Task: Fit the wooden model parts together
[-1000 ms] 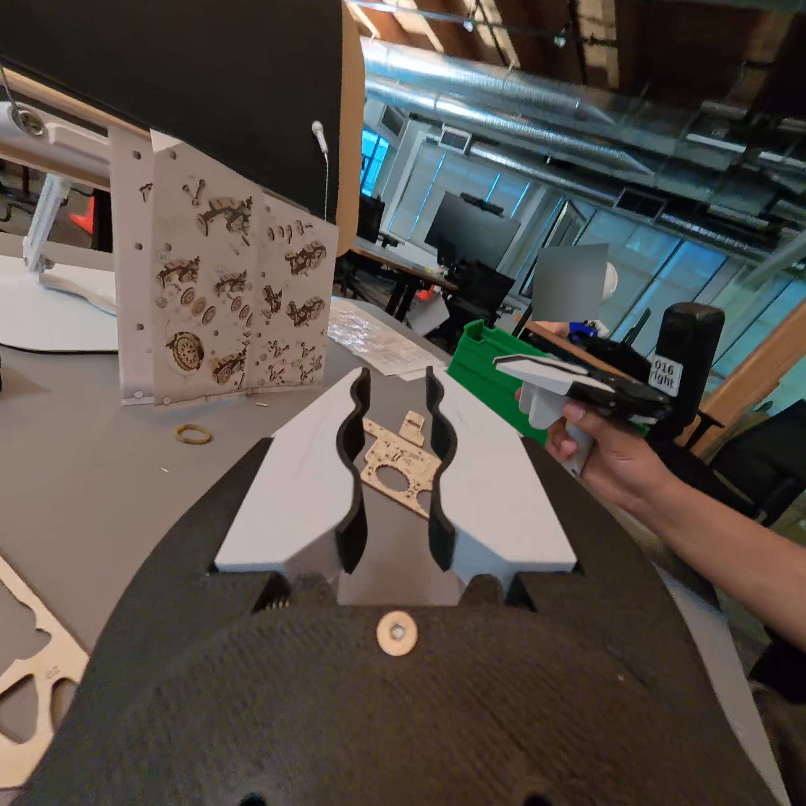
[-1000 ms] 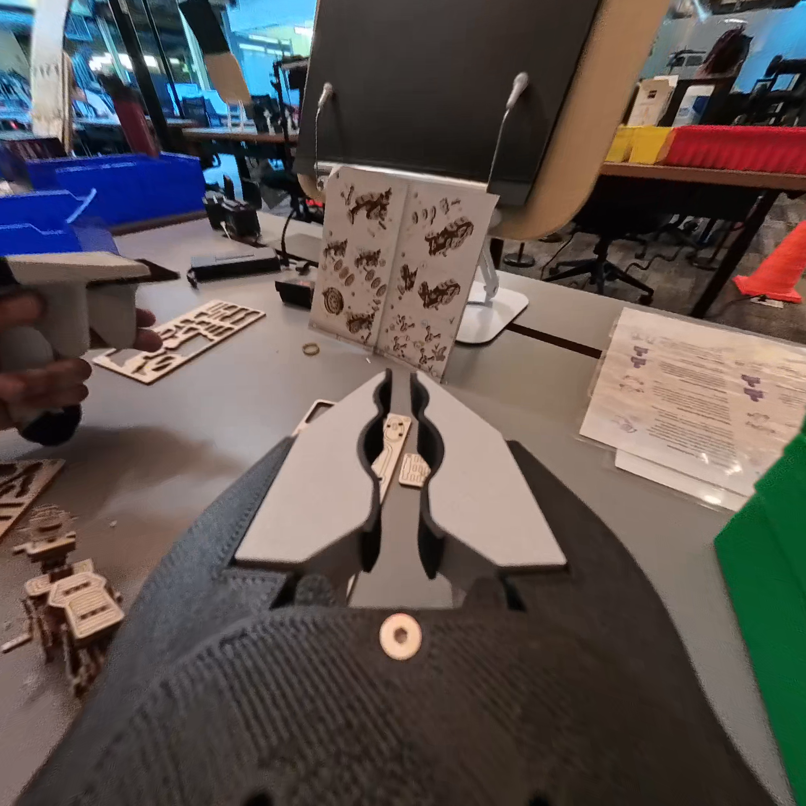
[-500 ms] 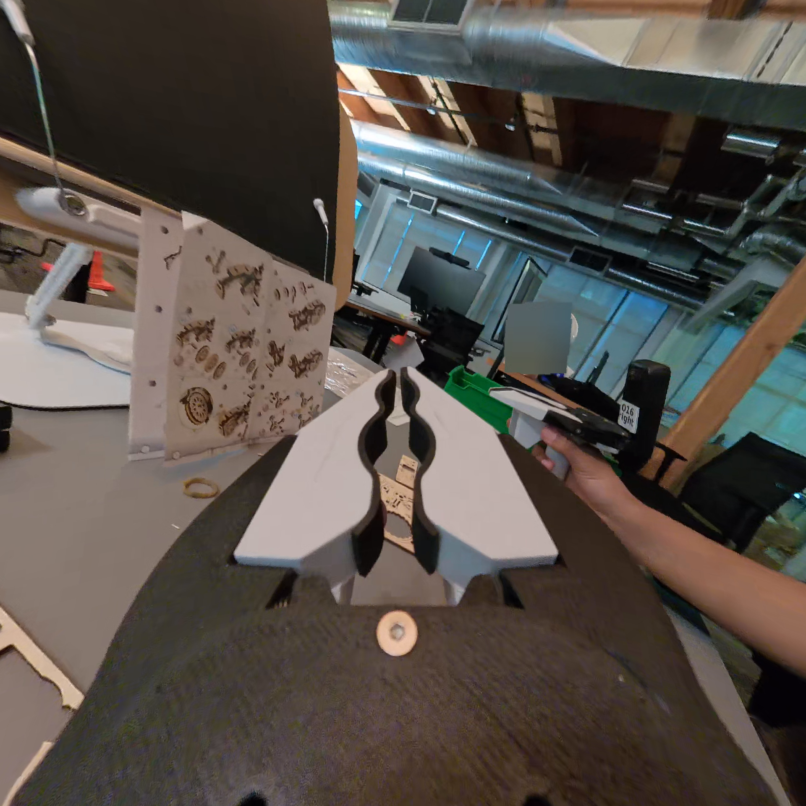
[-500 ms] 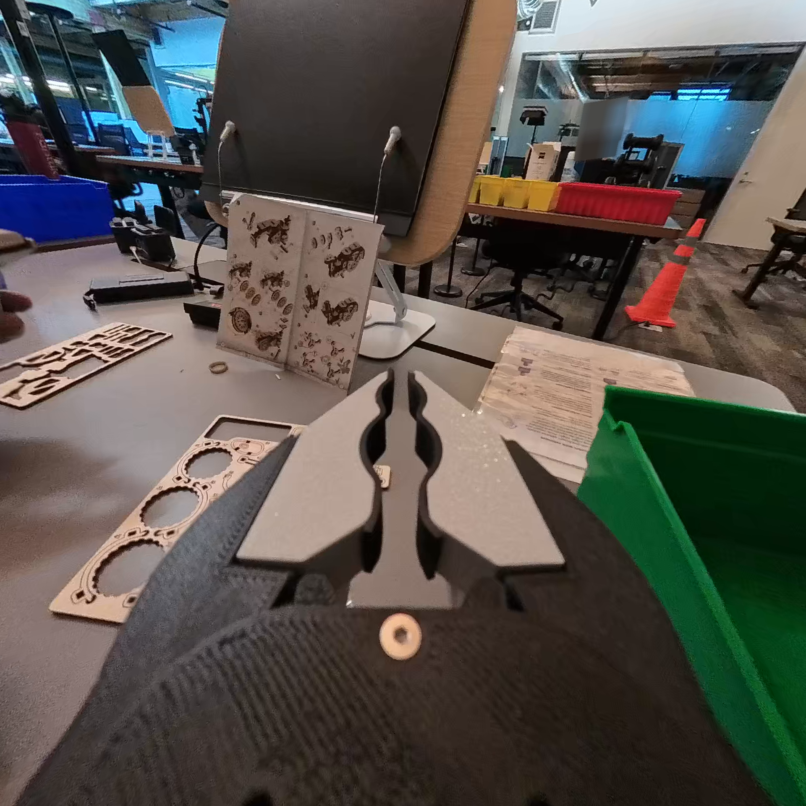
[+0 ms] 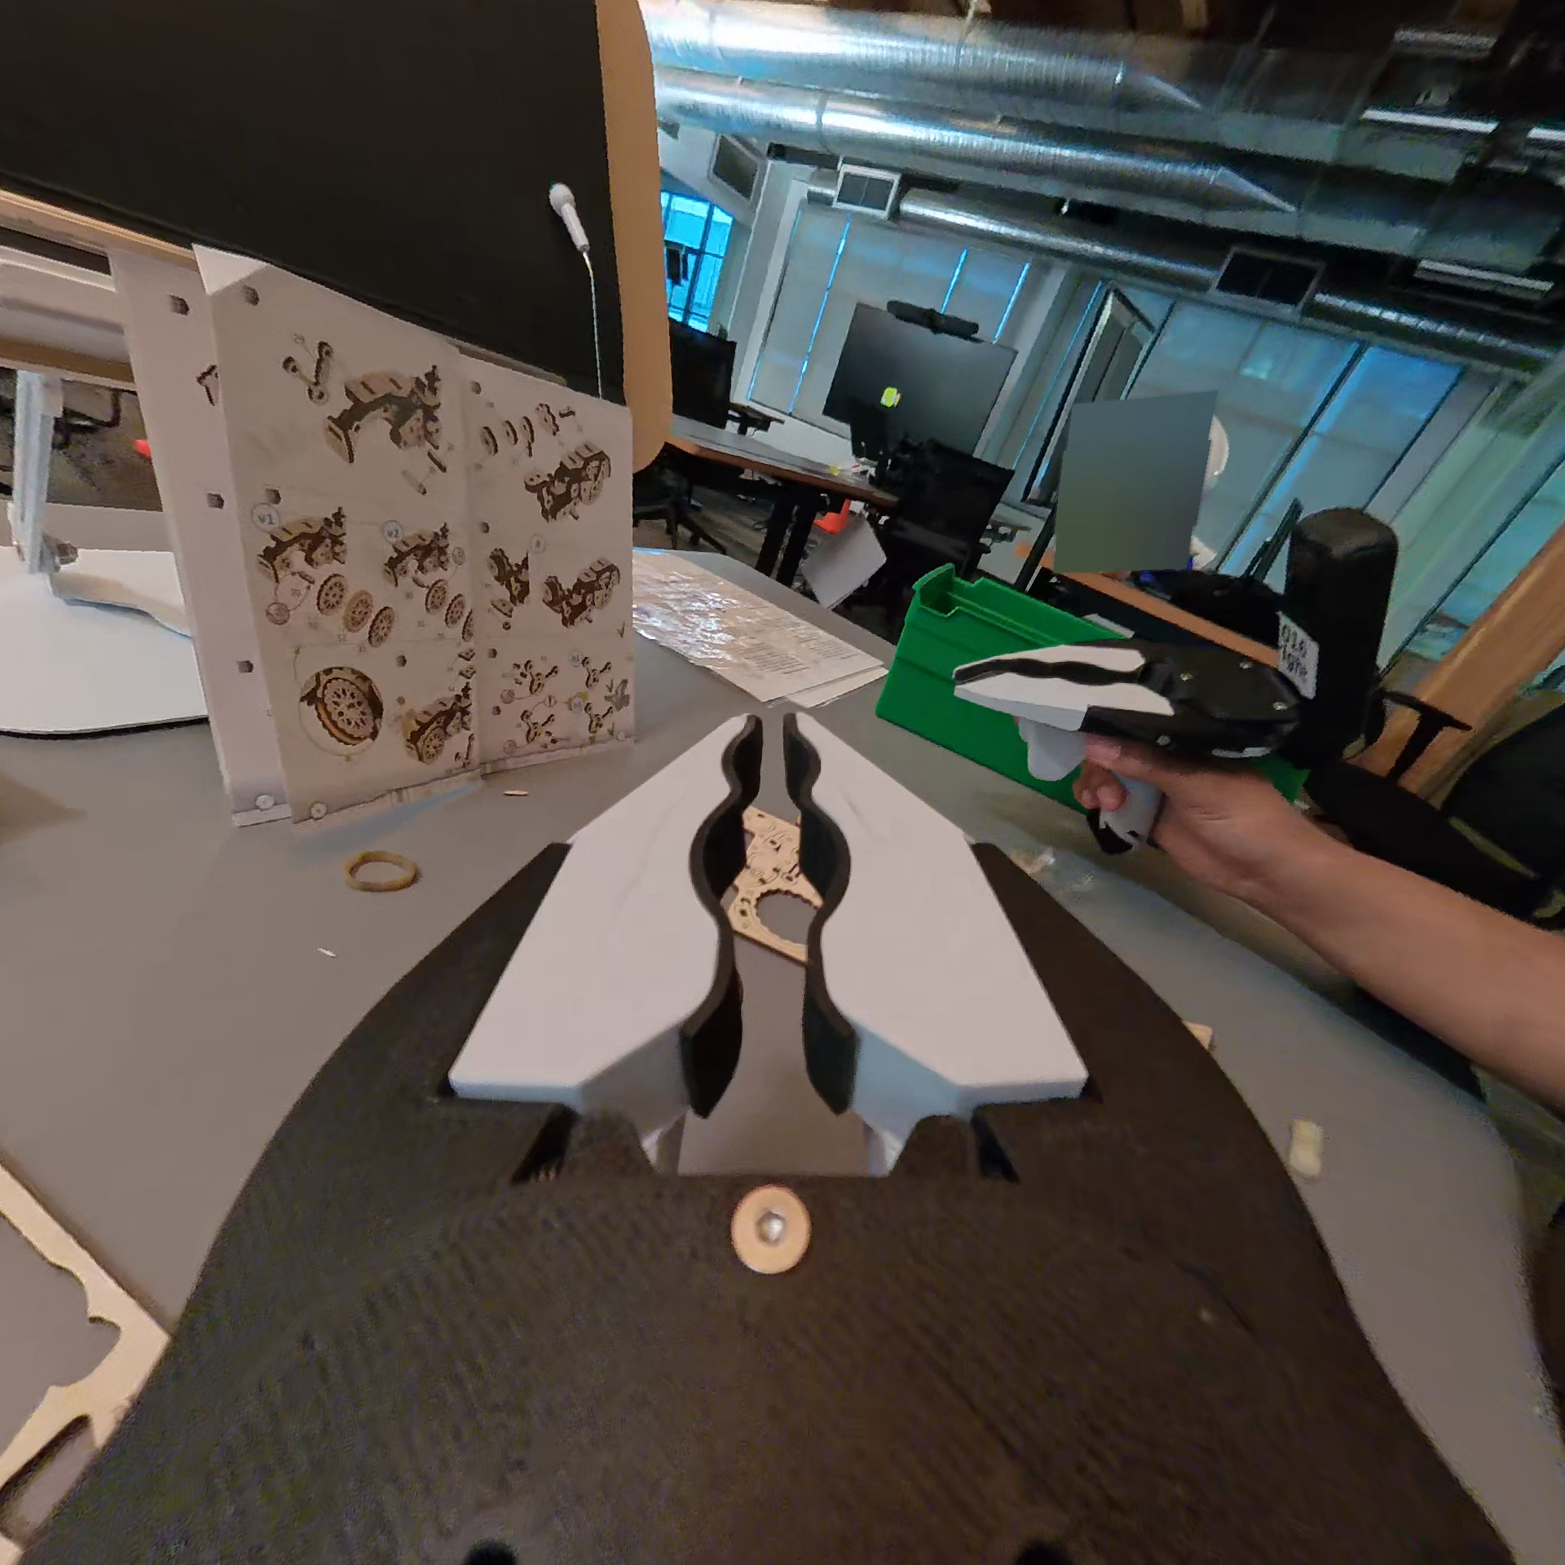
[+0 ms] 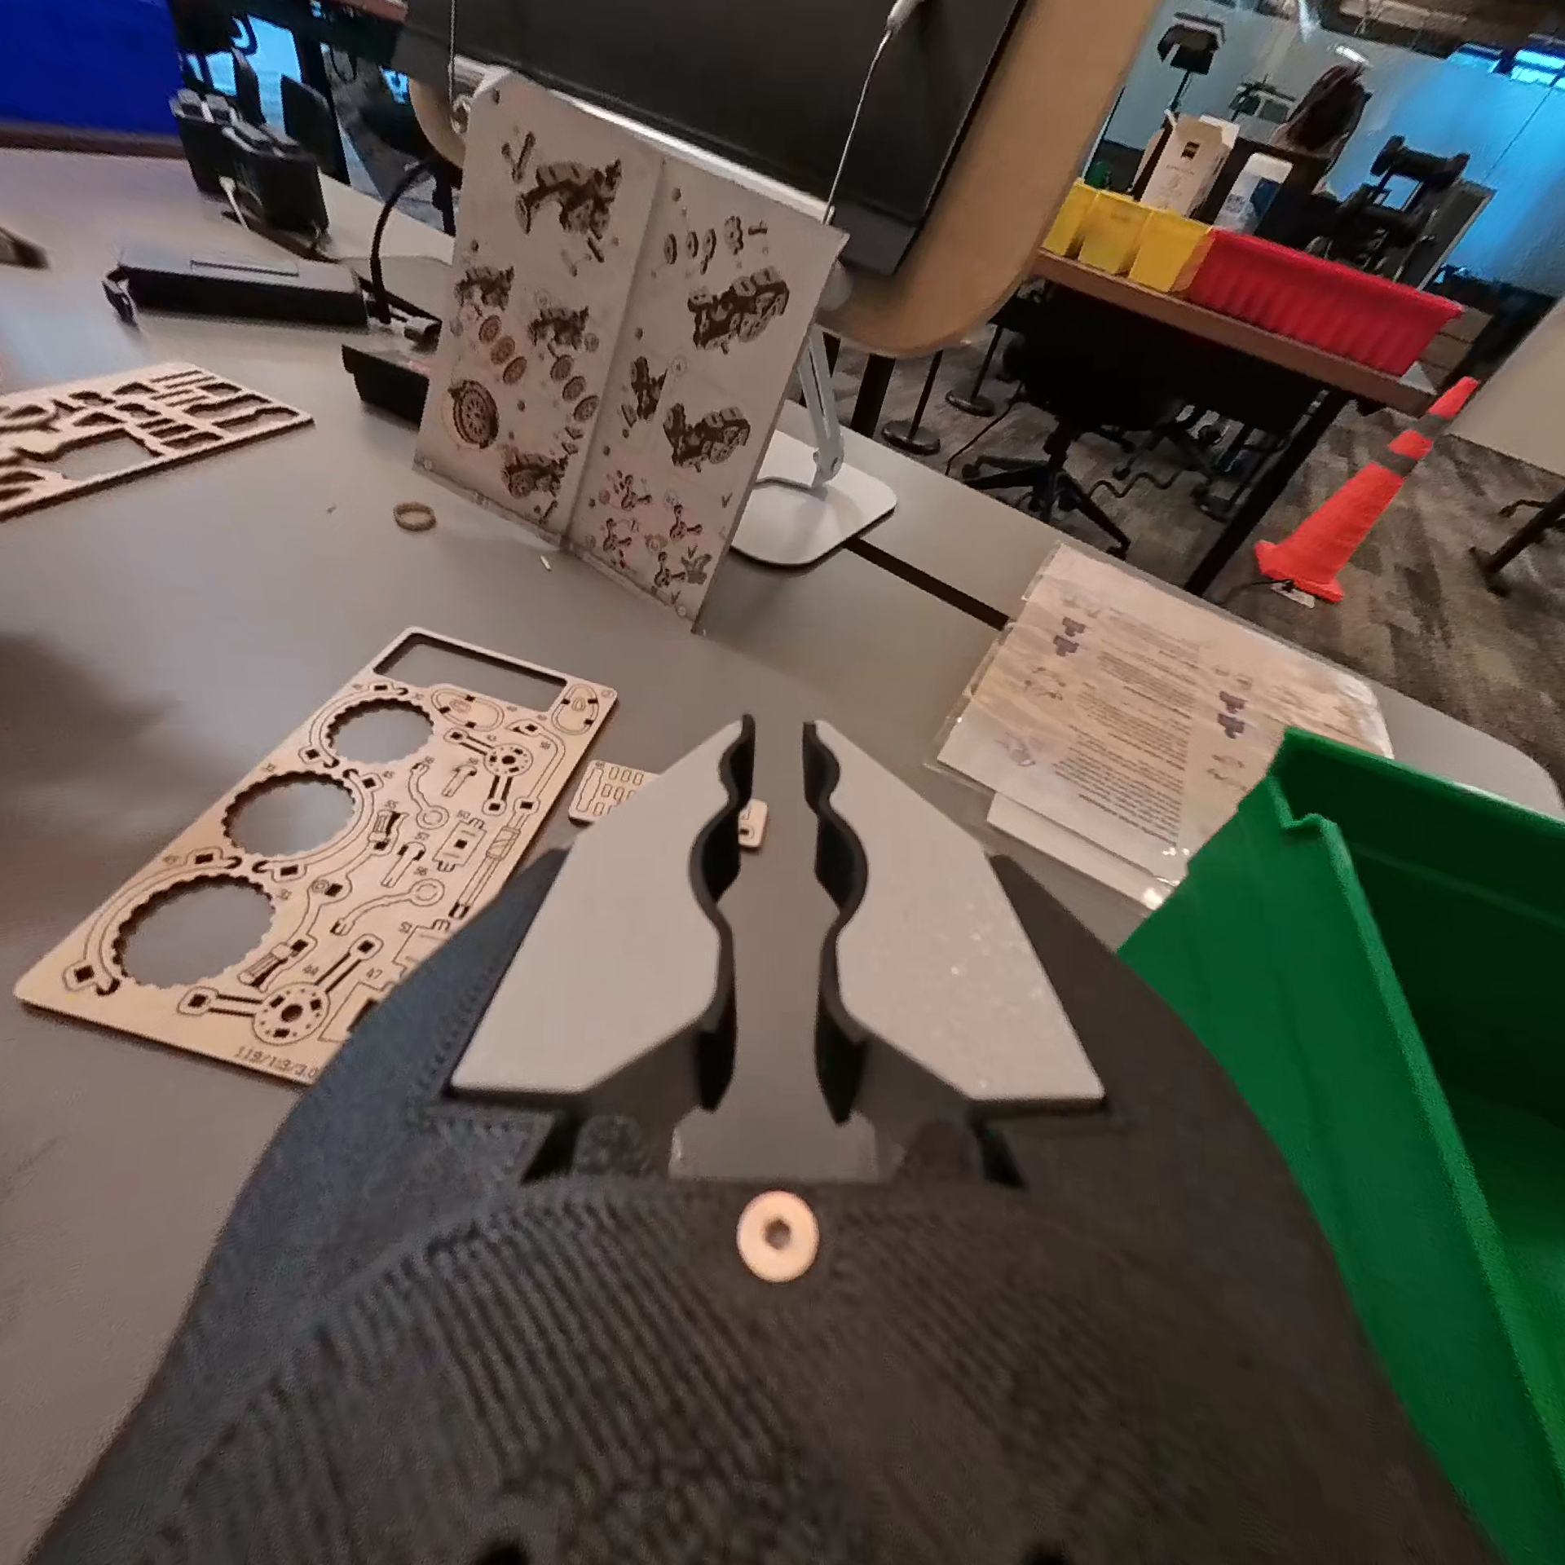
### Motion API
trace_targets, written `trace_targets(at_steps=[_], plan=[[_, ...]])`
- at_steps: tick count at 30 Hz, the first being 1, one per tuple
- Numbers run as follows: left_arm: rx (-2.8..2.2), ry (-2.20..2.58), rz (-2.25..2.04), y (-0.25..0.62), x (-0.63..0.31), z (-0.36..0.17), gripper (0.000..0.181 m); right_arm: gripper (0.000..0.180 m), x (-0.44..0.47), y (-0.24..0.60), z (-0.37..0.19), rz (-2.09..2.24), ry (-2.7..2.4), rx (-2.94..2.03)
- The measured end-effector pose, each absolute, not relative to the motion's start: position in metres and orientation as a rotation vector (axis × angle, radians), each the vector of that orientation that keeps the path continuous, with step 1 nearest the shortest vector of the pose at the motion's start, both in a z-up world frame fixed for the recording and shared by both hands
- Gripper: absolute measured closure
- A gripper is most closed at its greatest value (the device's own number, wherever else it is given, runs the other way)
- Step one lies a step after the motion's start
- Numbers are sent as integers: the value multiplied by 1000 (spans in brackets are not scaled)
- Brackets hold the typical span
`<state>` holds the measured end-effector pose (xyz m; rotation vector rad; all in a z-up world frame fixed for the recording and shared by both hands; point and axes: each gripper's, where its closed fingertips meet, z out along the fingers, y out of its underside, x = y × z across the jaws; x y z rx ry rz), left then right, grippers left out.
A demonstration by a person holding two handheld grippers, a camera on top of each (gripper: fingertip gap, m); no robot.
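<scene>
Flat on the grey desk (image 6: 212,610): a pale laser-cut plywood sheet with three round toothed cut-outs (image 6: 279,855), long axis running away, lying left of and below the right gripper (image 6: 775,737). Just ahead of those fingers, two small loose wooden pieces (image 6: 611,789). Left gripper (image 5: 771,728) farther off. Both grippers nearly closed, empty, grasping nothing.

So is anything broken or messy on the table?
Nothing looks broken. The wooden sheet has round holes where parts are already out, and a small ring lies loose by the instruction sheet. Ordinary building mess.
</scene>
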<state>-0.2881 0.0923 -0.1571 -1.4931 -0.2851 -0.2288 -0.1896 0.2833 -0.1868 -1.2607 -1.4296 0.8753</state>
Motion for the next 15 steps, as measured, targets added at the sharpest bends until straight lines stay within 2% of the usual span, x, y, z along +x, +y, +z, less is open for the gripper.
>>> trace_targets(at_steps=[15], plan=[[-1546, -312, -177, 101, -283, -166, 175, 172, -197, 271, -201, 942, -1451, -1336]])
